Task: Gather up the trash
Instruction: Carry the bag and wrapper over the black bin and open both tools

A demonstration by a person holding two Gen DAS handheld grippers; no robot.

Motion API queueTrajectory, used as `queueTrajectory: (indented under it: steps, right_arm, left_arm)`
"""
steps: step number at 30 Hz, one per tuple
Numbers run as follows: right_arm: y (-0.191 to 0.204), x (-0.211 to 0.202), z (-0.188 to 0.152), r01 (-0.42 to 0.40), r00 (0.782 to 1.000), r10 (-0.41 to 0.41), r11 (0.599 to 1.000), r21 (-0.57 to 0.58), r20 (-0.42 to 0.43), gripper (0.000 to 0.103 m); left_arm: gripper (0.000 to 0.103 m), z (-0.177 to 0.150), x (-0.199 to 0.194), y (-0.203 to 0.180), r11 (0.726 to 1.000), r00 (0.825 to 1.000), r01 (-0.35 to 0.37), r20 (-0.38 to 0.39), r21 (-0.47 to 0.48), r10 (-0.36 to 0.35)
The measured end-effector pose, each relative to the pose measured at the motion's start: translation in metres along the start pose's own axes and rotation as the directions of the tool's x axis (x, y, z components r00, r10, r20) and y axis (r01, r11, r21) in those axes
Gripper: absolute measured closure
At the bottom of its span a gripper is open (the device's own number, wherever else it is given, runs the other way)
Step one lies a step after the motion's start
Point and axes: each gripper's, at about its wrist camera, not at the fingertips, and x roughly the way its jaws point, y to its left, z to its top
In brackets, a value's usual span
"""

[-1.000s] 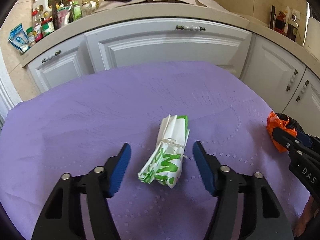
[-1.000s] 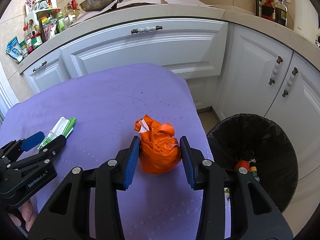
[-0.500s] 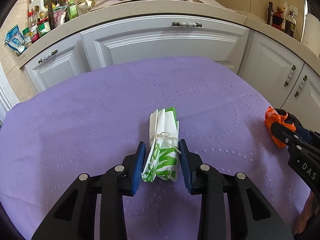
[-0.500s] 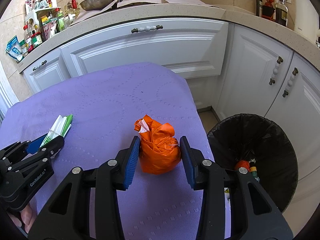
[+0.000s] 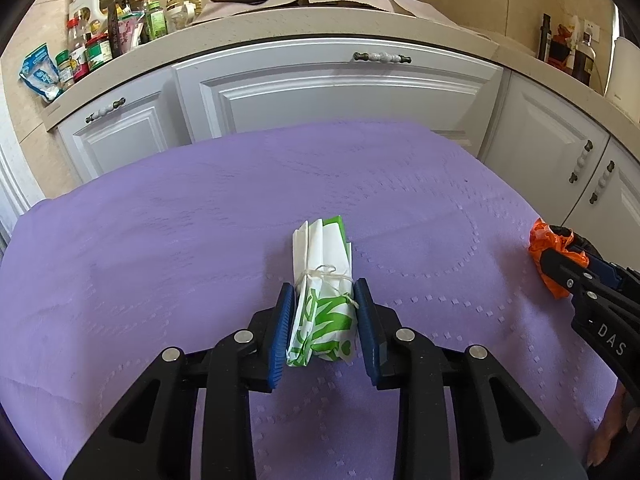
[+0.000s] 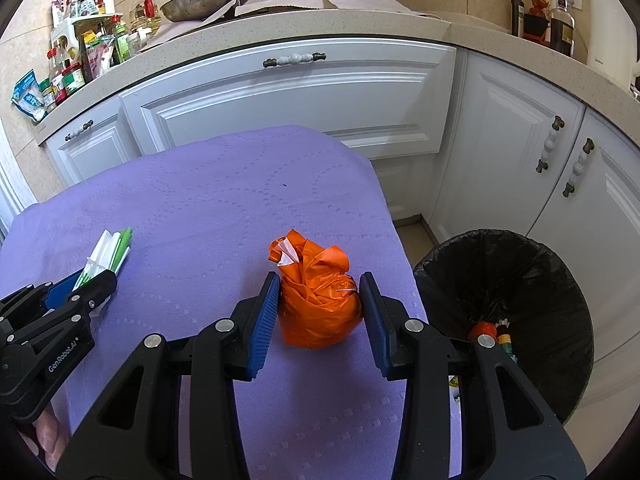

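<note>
- Trash on the purple tablecloth point(image 5: 160, 264) consists of two items: a folded white-and-green paper packet point(image 5: 324, 304) tied with string, lying near the middle, and a balled orange plastic bag point(image 6: 316, 304) near the cloth's right edge.
- Left gripper point(image 5: 323, 320): jaws narrow and closing, the packet between them; both blue pads appear to touch its sides.
- Right gripper point(image 6: 318, 316): jaws part-open around the orange bag, pads at or just beside its flanks; firm pressure cannot be confirmed.
- Step in hand, by judgement: grasping, both items still resting on the cloth, neither lifted.
- Black-lined bin point(image 6: 508, 320) stands on the floor just right of the table and already holds some refuse.
- Next move, by judgement: secure each grip, lift clear of the cloth, carry rightward over the bin rim, release. The packet has farther to travel.
- Legible writing: "GenRobot.AI" on the left gripper's body in the right wrist view; "DAS" on the right gripper's body in the left wrist view. Green print on the packet is unreadable.
</note>
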Motion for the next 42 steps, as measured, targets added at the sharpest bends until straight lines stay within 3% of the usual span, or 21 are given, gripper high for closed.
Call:
queueTrajectory:
  steps: [15,28,35,42]
  right_arm:
    - [0.007,-0.015,-0.002,-0.01,0.999,0.01,1.0,-0.011,0.032,0.063]
    - [0.007,-0.055,-0.015,-0.012,0.996,0.012,1.0,-0.005,0.085,0.063]
    - [-0.015,-0.084,-0.021,0.031,0.991,-0.033,0.999,0.024,0.131,0.063]
    - [-0.057,-0.106,-0.026,0.106,0.979,-0.118,0.991,0.083,0.166,0.063]
  left_arm:
    - [0.072,-0.006,-0.021,0.005,1.0,0.999,-0.01,0.042,-0.014,0.011]
    - [0.072,-0.017,-0.052,0.008,1.0,0.997,0.007,0.082,-0.03,-0.004]
    - [0.072,-0.018,-0.078,-0.012,0.999,0.989,0.044,0.143,0.005,-0.044]
    - [0.072,-0.012,-0.092,-0.054,0.99,0.973,0.122,0.188,0.07,-0.133]
